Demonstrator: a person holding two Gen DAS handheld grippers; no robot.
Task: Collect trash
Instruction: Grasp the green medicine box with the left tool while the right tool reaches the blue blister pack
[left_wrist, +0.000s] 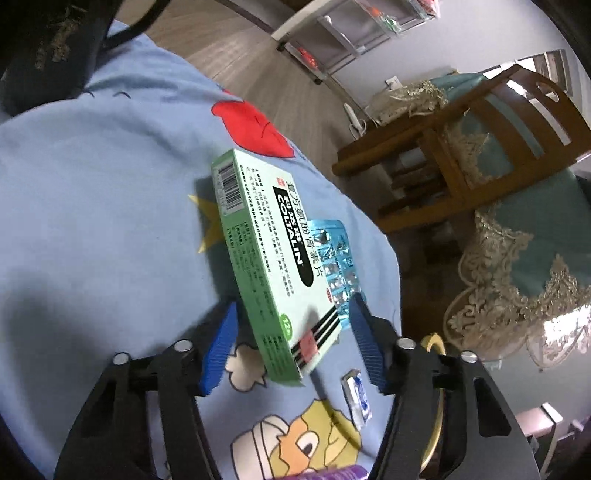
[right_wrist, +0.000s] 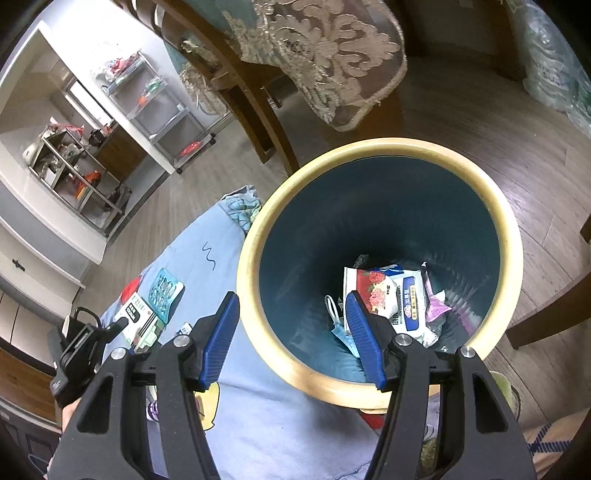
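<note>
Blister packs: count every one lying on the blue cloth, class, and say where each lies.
1. The blue blister pack lies beside the green medicine box, partly tucked under it, near the cloth's edge. Others could be hidden beneath the box.

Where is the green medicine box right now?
In the left wrist view the green medicine box lies on the blue cloth, partly over a blister pack, between the left gripper's jaws.

Box (left_wrist: 273, 266) on cloth (left_wrist: 92, 221), beside bin (right_wrist: 380, 258)

both wrist cameras look steeply down, sharing the blue cloth (left_wrist: 92, 221) closely.
</note>
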